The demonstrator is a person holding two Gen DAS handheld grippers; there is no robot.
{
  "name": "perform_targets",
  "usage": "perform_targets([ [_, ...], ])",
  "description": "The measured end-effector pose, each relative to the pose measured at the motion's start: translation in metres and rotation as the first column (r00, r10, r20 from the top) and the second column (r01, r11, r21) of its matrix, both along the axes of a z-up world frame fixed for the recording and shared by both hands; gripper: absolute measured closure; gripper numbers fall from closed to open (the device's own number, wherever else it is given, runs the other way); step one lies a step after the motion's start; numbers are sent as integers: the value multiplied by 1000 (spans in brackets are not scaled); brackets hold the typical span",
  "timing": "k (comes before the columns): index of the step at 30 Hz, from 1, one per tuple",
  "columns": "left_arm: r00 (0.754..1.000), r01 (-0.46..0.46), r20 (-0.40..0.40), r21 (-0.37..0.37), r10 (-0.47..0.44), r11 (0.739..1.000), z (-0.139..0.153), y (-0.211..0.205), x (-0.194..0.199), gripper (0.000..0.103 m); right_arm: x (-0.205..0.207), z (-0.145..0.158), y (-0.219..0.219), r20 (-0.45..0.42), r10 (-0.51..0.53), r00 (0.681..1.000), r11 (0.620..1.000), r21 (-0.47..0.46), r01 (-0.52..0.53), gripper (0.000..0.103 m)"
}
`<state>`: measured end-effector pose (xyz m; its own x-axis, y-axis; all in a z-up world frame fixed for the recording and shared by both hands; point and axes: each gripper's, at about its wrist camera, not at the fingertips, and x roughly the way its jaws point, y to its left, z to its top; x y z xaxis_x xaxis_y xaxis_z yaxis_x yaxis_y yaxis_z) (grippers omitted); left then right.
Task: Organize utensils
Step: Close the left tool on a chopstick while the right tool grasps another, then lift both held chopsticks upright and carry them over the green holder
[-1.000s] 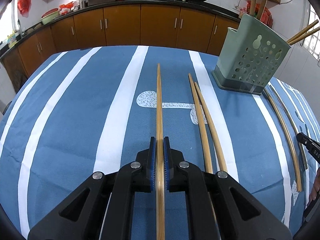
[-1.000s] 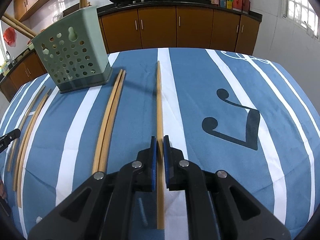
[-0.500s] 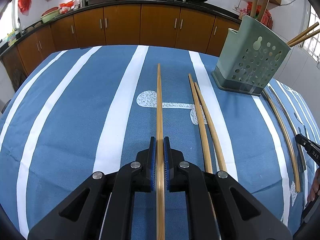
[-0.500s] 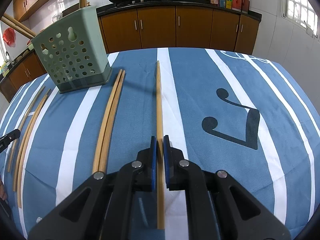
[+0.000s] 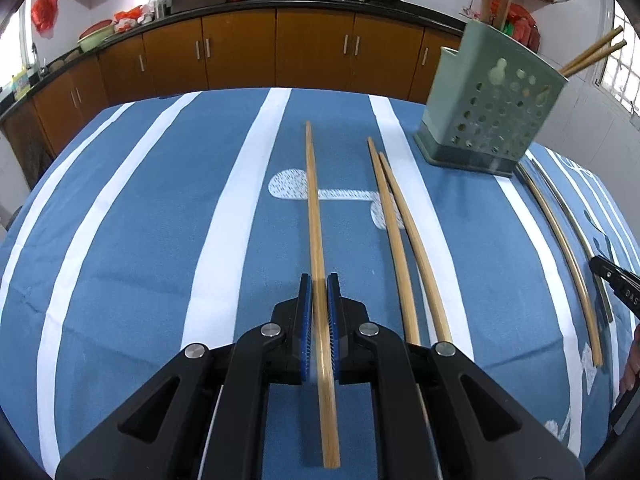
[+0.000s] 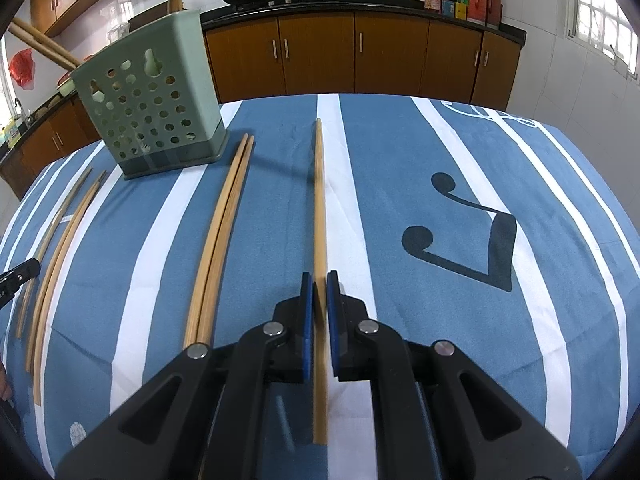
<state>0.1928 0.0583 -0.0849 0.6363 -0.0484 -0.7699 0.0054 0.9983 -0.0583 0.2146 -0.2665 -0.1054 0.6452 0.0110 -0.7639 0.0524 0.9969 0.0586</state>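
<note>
Both the left gripper [image 5: 319, 312] and right gripper [image 6: 319, 312] have fingers clamped near the back of one long chopstick [image 5: 316, 216] each, low over the tabletop [image 5: 160, 240], so either could easily pivot and miss the green holder [image 6: 150, 108].

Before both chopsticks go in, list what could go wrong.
1. The left gripper and right gripper each pinch a long chopstick far back, so tips may swing or twist.
2. The green holder looks light; a missed insertion could tip it.
</note>
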Motion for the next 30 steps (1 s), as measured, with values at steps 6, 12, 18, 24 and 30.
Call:
perform_targets([
  [6, 1000, 10, -17, 7, -10, 1000, 2, 0, -2, 95, -3, 6, -4, 4, -6, 1000, 1000, 13, 6, 95],
  [12, 1000, 9, 27, -29, -9, 1000, 22, 7, -13, 95, -19, 36, -12, 88, -20, 996, 1000, 25, 18, 95],
  [18, 994, 23, 109, -33, -19, 999, 53, 9, -23, 95, -26, 64, -18, 166, -35, 985, 999, 32, 31, 95],
  [24, 981, 37, 190, -23, -32, 999, 82, 6, -31, 95, -33, 85, -19, 234, -36, 971, 999, 31, 30, 95],
  [30, 970, 42, 240, -11, -38, 999, 99, 4, -34, 95, -39, 101, -16, 284, -30, 958, 999, 24, 24, 95],
])
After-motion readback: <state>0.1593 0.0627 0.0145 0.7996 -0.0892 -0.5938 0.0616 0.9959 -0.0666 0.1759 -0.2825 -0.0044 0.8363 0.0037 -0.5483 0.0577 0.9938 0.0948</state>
